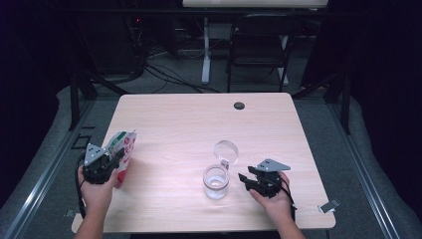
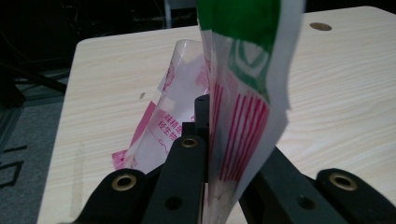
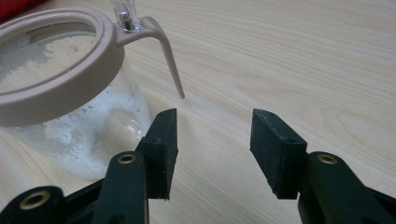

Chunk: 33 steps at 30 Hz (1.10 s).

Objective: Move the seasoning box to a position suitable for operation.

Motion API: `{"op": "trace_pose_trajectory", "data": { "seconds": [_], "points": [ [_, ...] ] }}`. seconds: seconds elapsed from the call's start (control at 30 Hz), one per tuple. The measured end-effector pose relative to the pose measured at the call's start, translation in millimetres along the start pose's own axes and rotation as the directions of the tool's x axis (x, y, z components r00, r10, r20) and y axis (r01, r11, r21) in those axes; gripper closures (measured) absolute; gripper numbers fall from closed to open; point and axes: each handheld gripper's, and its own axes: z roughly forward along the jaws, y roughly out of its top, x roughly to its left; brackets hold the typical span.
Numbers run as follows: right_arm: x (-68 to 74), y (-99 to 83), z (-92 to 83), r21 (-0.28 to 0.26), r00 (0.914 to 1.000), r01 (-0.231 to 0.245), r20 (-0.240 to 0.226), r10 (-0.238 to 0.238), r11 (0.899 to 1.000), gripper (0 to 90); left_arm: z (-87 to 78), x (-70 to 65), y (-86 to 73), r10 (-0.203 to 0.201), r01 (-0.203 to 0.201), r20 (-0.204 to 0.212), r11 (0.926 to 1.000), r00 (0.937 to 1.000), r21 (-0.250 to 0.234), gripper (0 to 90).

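Note:
A white, red and green plastic bag (image 1: 122,147) stands upright at the table's left edge, pinched in my left gripper (image 1: 112,162). In the left gripper view the bag (image 2: 243,93) rises between the shut jaws of the left gripper (image 2: 212,140), and its lower part rests on the wood. A small glass jar (image 1: 216,181) with white grains in it sits at the front middle, its hinged lid (image 1: 226,151) flipped open. My right gripper (image 1: 244,180) stands just right of the jar. In the right gripper view the right gripper (image 3: 214,135) is open with bare wood between its jaws, and the jar (image 3: 70,107) sits beside its left jaw.
The wooden table (image 1: 199,119) has a dark cable hole (image 1: 239,105) near its far edge. A folding chair (image 1: 261,47) and cables stand on the floor behind. A small clip (image 1: 329,205) lies at the table's front right corner.

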Motion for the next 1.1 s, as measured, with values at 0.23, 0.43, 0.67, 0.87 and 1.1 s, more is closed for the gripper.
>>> {"op": "trace_pose_trajectory", "data": {
  "seconds": [0.23, 0.43, 0.67, 0.87, 1.1],
  "points": [
    [-0.2, -0.5, -1.3, -0.007, 0.9999, -0.012, 0.002, 0.012, 1.000, 51.2, -4.3, 8.2, 8.8, -0.018, 0.017, -0.023, 0.9997, 0.9996, -0.018, 90.0],
    [-1.5, 0.0, -4.0, -0.036, 0.9995, -0.029, 0.010, 0.029, 0.999, 51.2, -4.4, 13.3, 24.7, -0.014, 0.014, -0.038, 0.9999, 0.9992, 0.002, 90.0],
    [-5.9, 0.3, -7.3, -0.061, 0.9985, -0.053, 0.008, 0.054, 0.997, 51.2, -5.6, 5.2, 51.3, 0.029, -0.029, 0.000, 0.9991, 0.9996, 0.030, 90.0],
    [-7.0, 0.4, -8.9, -0.073, 0.9979, -0.061, 0.017, 0.063, 0.995, 51.2, -2.3, -29.0, 63.5, 0.090, -0.092, 0.109, 0.9956, 0.9900, 0.014, 90.0],
    [-6.9, -0.4, -9.4, -0.075, 0.9974, -0.069, 0.018, 0.070, 0.995, 51.2, 9.0, -74.6, 68.2, 0.157, -0.162, 0.251, 0.9868, 0.9550, -0.002, 90.0]
  ]
}}
